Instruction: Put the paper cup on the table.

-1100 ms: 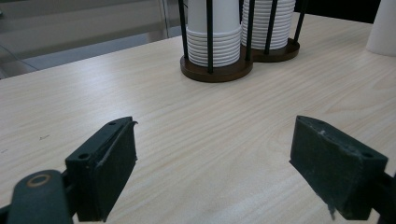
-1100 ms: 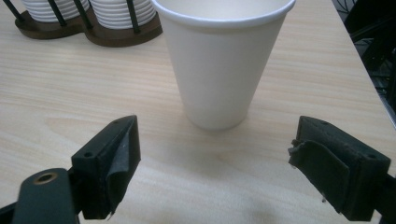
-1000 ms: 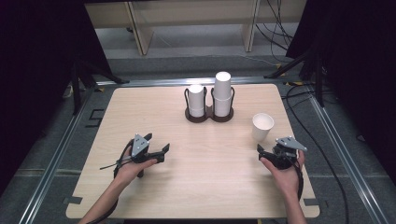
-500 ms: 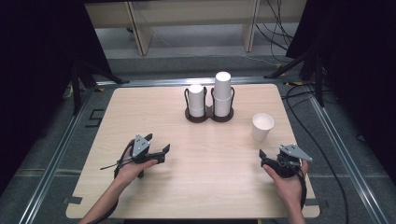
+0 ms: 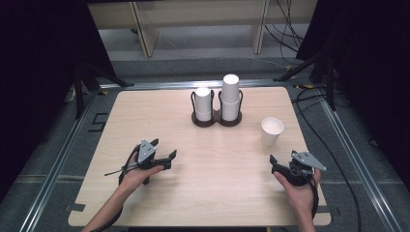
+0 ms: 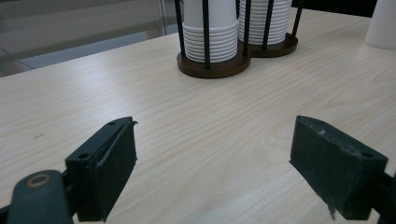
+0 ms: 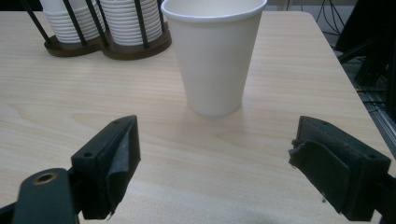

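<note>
Right hand-held gripper drawn back, paper cup ahead.

- The whole worktop is taken in from above and behind by the high view, which is aimed forward and down — the floor and shelving beyond are included.
- The left gripper view is set low, just over the wood, and is aimed between its claw's jaws at the cup rack, seen some way off.
- The right gripper view is likewise set low — the loose paper cup is seen close ahead, the rack behind it.
- The rack is shared by all three views.
</note>
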Demonstrator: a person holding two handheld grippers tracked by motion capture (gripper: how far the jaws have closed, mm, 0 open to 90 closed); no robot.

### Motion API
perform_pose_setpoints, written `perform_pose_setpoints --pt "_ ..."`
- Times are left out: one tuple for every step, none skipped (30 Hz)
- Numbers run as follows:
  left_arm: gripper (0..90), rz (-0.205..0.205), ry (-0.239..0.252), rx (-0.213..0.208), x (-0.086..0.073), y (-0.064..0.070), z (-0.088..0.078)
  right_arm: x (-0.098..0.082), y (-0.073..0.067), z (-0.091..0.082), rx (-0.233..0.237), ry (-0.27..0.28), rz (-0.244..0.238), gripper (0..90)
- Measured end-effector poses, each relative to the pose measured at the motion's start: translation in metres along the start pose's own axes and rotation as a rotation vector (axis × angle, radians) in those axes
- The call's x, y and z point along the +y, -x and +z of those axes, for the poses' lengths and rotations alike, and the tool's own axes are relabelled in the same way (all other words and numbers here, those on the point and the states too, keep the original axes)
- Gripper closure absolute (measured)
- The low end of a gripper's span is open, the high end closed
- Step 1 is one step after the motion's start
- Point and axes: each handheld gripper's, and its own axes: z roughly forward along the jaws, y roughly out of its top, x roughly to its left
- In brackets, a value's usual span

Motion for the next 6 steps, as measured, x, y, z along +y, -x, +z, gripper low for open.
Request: perform_pose_setpoints --pt "13.8 0.002 0.001 -0.003 -0.0002 0.0001 0.0003 0.0002 0.0018 -0.0003 -0.016 0.008 -0.022 15.4" --pt "13.8 0.001 0.001 -0.003 -0.0002 0.0004 0.0009 0.0010 0.0023 -0.0011 -0.013 0.021 -0.010 15.4" --pt "13.8 0.000 0.010 -0.006 -0.0005 0.0004 0.0020 0.0012 0.0034 -0.0021 -0.019 0.014 -0.019 15.4" --pt "13.8 0.000 0.010 -0.006 -0.0005 0.0004 0.0020 0.0014 0.0036 -0.0032 -0.017 0.002 -0.014 15.4" --pt "13.8 0.001 0.012 -0.009 -0.0005 0.0004 0.0024 0.0014 0.0036 -0.0032 -0.017 0.002 -0.014 15.4" --pt "13.8 0.004 0.010 -0.008 -0.0003 0.0007 0.0023 0.0011 0.0028 -0.0037 -0.011 -0.002 0.003 15.4"
